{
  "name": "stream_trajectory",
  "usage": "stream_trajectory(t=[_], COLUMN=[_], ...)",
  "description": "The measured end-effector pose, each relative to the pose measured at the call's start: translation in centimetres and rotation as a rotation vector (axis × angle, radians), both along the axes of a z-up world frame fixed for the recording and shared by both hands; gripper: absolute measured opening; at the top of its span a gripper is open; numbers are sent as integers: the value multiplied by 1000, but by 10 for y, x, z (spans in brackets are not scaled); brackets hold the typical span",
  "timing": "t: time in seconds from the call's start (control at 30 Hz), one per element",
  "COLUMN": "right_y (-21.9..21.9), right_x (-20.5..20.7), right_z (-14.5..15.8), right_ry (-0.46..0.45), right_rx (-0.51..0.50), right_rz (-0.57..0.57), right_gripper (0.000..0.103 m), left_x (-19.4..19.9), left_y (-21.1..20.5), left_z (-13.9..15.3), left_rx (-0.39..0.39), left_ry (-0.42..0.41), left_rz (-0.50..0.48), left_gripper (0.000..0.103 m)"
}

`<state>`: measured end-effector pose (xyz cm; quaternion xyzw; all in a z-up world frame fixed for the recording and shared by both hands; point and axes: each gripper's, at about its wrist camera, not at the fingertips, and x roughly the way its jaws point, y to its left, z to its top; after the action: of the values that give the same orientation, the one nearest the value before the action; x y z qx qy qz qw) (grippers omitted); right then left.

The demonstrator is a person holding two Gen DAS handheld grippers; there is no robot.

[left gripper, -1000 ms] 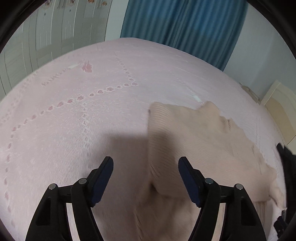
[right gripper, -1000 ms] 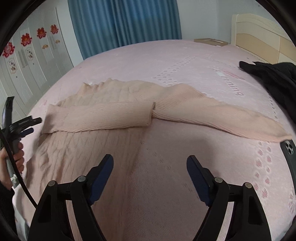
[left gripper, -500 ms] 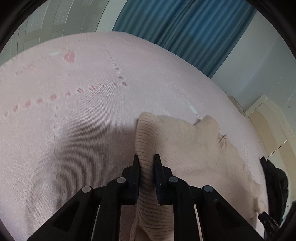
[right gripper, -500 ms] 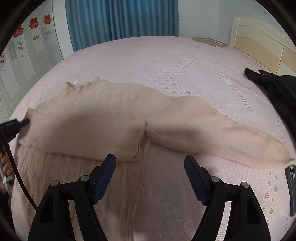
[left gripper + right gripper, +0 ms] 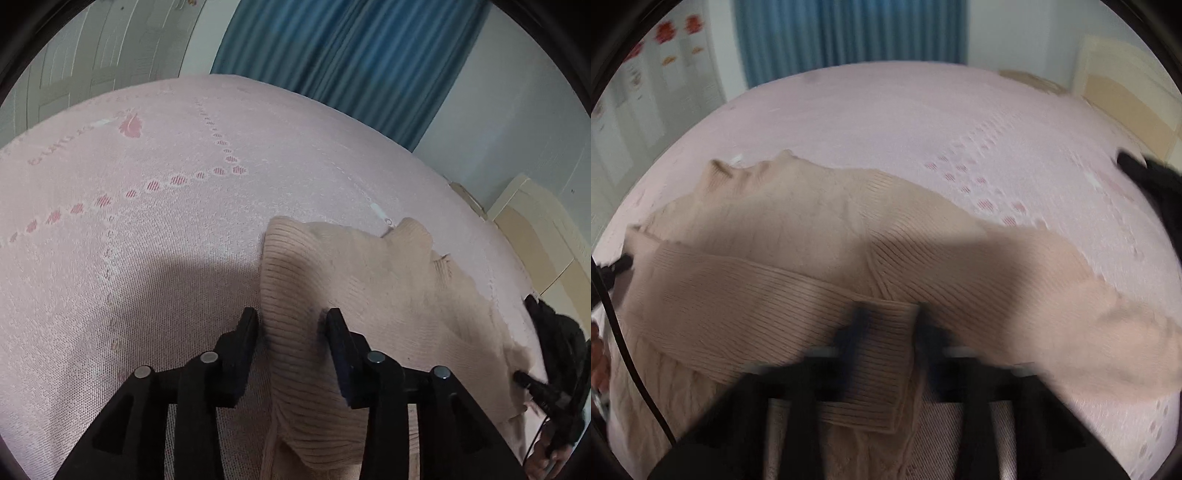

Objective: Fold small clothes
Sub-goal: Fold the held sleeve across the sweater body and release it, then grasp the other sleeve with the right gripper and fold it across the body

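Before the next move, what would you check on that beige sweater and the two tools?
1. Right tool closed on the sleeve cuff: ok, though the picture is blurred.
2. Left tool releasing the sleeve fold: ok, its jaws are opening, with fabric between them.
3. Other sleeve lying stretched out and free: ok.
4. Black garment apart from the sweater: ok in the right view.
5. Bottom hem lying straight: cannot tell, it is out of view.
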<state>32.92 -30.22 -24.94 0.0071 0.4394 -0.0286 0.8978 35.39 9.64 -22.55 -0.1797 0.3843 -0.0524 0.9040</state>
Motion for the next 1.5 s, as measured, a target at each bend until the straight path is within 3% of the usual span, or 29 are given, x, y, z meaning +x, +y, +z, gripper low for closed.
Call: stream_trajectory(t=[0.17, 0.4, 0.47, 0.5, 0.53, 0.77, 0.9, 1.03, 1.2, 1.43, 1.47, 1.5], right_y=[-7, -6, -13, -20, -32, -139, -211, -254, -274, -279, -279, -278], right_x=[8, 25, 16, 10, 1, -87, -142, -166, -163, -136, -133, -130], right_z=[26, -11, -3, 2, 8, 26, 18, -5, -15, -19, -18, -17], right_ry=[-133, 12, -1, 1, -10, -31, -6, 29, -28, -20, -15, -14], right_rx=[33, -19, -5, 13, 34, 37, 108, 231, 316, 258, 238, 211], right_rz=[-5, -16, -20, -27, -45, -283, -442, -514, -532, -562, -565, -569], right_gripper=[7, 12, 27, 42, 49, 60, 71, 71, 73, 75, 73, 60], left_x=[-4, -2, -2, -3, -4, -20, -38, -56, -63, -63, -63, -63], left_y=[8, 5, 3, 2, 1, -2, -5, -12, -15, -17, -17, -17], left_z=[1, 0, 1, 2, 3, 4, 4, 2, 2, 0, 0, 0], left_rx=[-10, 18, 35, 45, 55, 85, 118, 172, 218, 251, 254, 254], left_ry=[-15, 1, 2, 1, -2, 10, 27, 41, 50, 62, 62, 63], left_rz=[35, 34, 31, 30, 28, -1, -9, -14, 10, 21, 21, 21], left_gripper=[43, 49, 58, 62, 69, 75, 75, 77, 78, 79, 79, 79])
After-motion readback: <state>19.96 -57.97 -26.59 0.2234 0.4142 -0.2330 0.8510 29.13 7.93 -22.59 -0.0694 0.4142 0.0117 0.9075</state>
